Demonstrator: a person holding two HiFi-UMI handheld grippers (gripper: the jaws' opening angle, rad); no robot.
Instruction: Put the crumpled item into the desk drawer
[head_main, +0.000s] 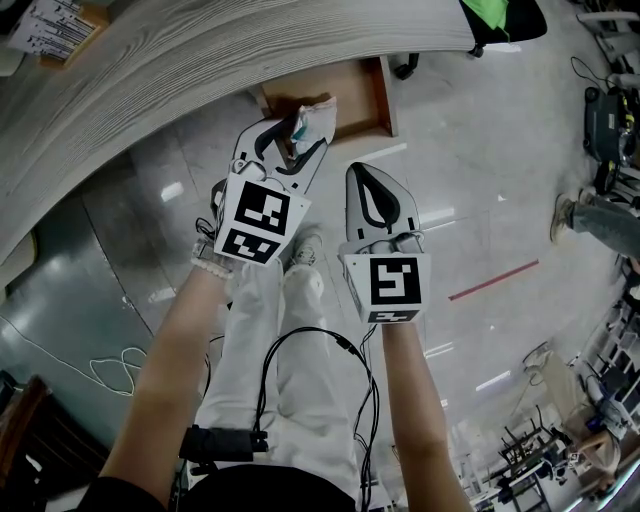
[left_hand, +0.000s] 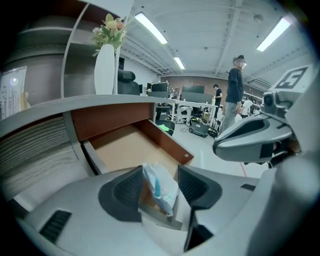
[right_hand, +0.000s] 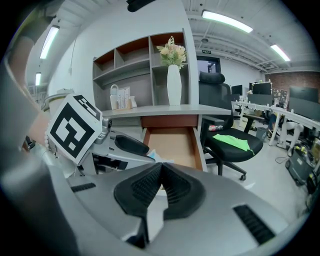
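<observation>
The crumpled item (head_main: 312, 122), a white wad with a blue streak, sits between the jaws of my left gripper (head_main: 295, 140), above the front edge of the pulled-out wooden drawer (head_main: 365, 95). In the left gripper view the crumpled item (left_hand: 161, 189) leans toward the left pad, and a gap shows before the right pad; my left gripper (left_hand: 160, 180) is open. The bare drawer (left_hand: 125, 145) lies just beyond. My right gripper (head_main: 372, 172) hangs to the right, shut with nothing in it, its pads meeting (right_hand: 161, 167) before the drawer (right_hand: 172, 142).
The grey desk top (head_main: 150, 70) curves over the drawer. An office chair (right_hand: 227, 140) with green cloth stands right of the drawer. A white vase (right_hand: 173, 80) stands on the shelf unit. A person (left_hand: 235, 95) stands far off. A red strip (head_main: 493, 280) marks the floor.
</observation>
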